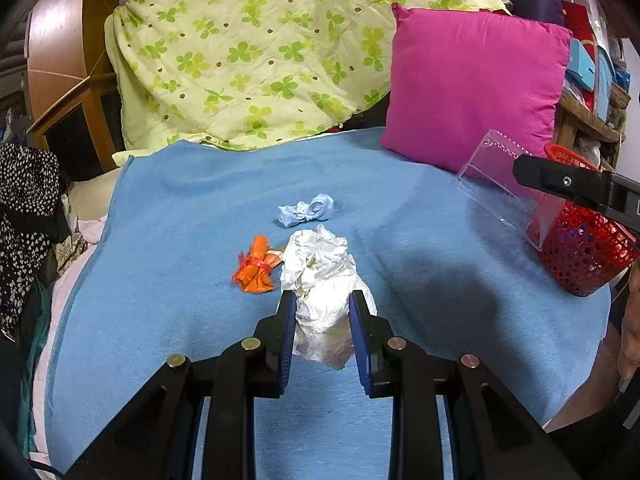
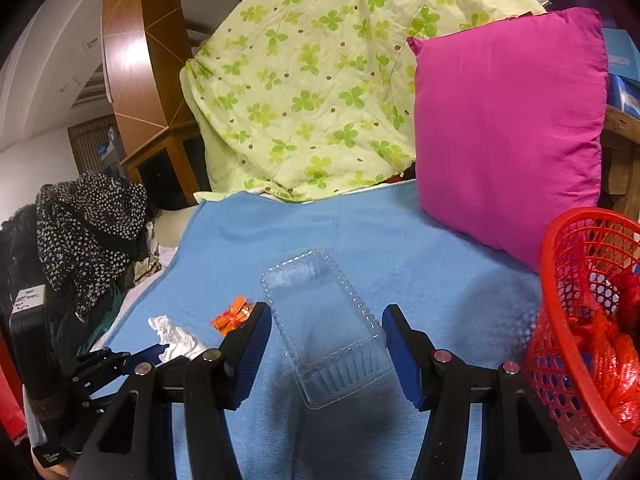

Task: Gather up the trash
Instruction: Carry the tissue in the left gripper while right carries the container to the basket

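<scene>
Left gripper: my left gripper (image 1: 322,300) has its blue-padded jaws either side of a crumpled white tissue wad (image 1: 320,280) on the blue fleece blanket (image 1: 200,208); both pads touch it, so I read it as gripped.
Right gripper: my right gripper (image 2: 326,316) holds a clear rectangular plastic tray (image 2: 324,320) with a scalloped rim between its jaws. From the left wrist camera the tray (image 1: 504,188) is off the blanket, tilted, held by one black finger.
Orange trash: a small orange wrapper bundle tied with red string (image 1: 256,266) lies touching the left side of the tissue wad.
Pale blue trash: a crumpled light-blue scrap (image 1: 307,210) lies just beyond the wad, apart from it.
Basket: a red plastic mesh basket (image 2: 560,320) stands at the right edge of the blanket, with red netting (image 2: 612,360) inside.
Background: a magenta square cushion (image 1: 476,84) leans beside a clover-print yellow-green quilt (image 1: 256,52).
</scene>
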A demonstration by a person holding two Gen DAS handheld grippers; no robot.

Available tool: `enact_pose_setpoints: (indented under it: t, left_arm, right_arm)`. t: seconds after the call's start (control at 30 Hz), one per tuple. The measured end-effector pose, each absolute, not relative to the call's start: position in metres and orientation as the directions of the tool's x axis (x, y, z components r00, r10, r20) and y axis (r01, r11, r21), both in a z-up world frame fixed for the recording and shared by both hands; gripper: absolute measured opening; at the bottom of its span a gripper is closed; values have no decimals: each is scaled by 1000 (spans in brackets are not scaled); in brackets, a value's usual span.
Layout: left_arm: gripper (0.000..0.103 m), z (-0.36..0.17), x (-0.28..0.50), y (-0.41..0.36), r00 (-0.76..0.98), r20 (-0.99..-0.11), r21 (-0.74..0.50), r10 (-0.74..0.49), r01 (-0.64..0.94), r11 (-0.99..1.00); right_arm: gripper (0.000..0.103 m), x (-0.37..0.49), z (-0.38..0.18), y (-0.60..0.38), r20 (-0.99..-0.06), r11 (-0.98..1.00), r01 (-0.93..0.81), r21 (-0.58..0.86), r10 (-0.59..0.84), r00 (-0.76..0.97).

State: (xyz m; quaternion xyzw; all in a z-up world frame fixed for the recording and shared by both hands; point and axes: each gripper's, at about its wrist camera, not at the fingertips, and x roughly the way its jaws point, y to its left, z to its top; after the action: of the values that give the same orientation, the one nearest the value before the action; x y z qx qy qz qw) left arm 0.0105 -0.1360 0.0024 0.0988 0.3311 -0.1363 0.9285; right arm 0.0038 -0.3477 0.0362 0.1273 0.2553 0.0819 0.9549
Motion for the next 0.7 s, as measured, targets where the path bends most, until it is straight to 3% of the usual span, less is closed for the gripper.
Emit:
enact_pose_setpoints:
  t: [0.7]
  left_arm:
    - [28, 60, -22, -201, 792, -571, 202, -216, 390, 898]
  right_arm:
    - [61, -34, 66, -400, -322, 936, -51, 349, 170, 931]
